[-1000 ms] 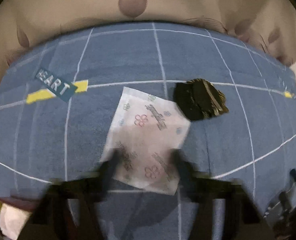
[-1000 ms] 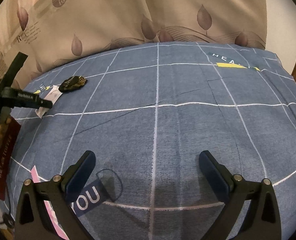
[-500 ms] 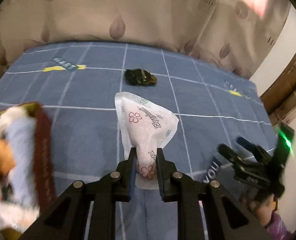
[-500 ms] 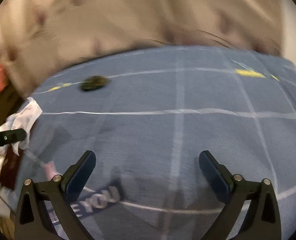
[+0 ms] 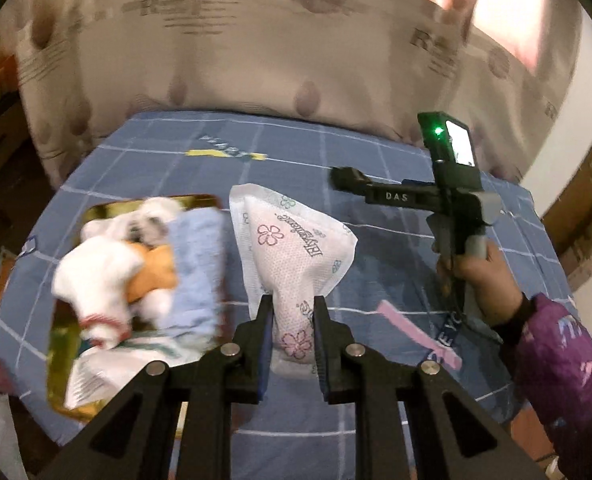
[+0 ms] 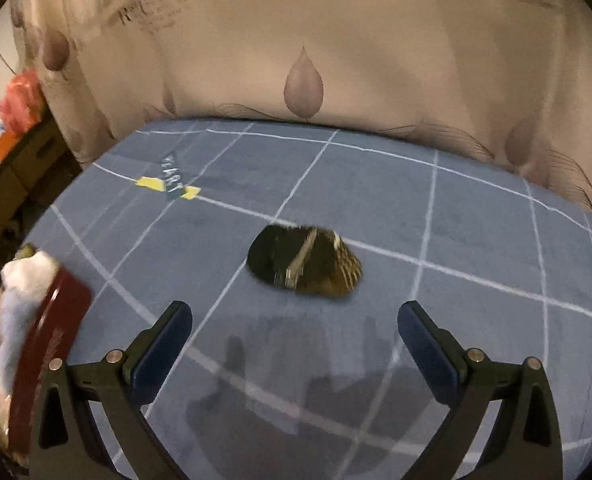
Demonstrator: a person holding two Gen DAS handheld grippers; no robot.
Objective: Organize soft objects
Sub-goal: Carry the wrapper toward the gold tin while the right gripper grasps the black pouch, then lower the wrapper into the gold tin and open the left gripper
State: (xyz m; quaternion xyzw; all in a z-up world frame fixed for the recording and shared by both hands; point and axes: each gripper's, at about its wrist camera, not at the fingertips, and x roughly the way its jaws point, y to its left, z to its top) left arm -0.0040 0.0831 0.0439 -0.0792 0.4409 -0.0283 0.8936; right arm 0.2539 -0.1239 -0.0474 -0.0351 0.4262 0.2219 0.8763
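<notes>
Left gripper point(image 5: 293, 320) pinches white flower-print pack point(image 5: 292, 256), bottom middle of frame, pack hanging above blue blanket point(image 5: 336, 168). Box of soft things point(image 5: 136, 280) at left. Right gripper point(image 6: 295, 336) wide apart; dark striped cloth lump point(image 6: 306, 262) just above it, mid-frame.

Matt woven blue bedcover point(image 6: 376, 208), dimpled packet point(image 5: 292, 256)

a bed with a blue sheet point(image 6: 436, 216) crossed by white lines carries everything. a dark striped pouch point(image 6: 306, 266) lies on the sheet. far to the left of the pouch sits a red box point(image 6: 46, 344) full of soft cloths point(image 5: 136, 276).
</notes>
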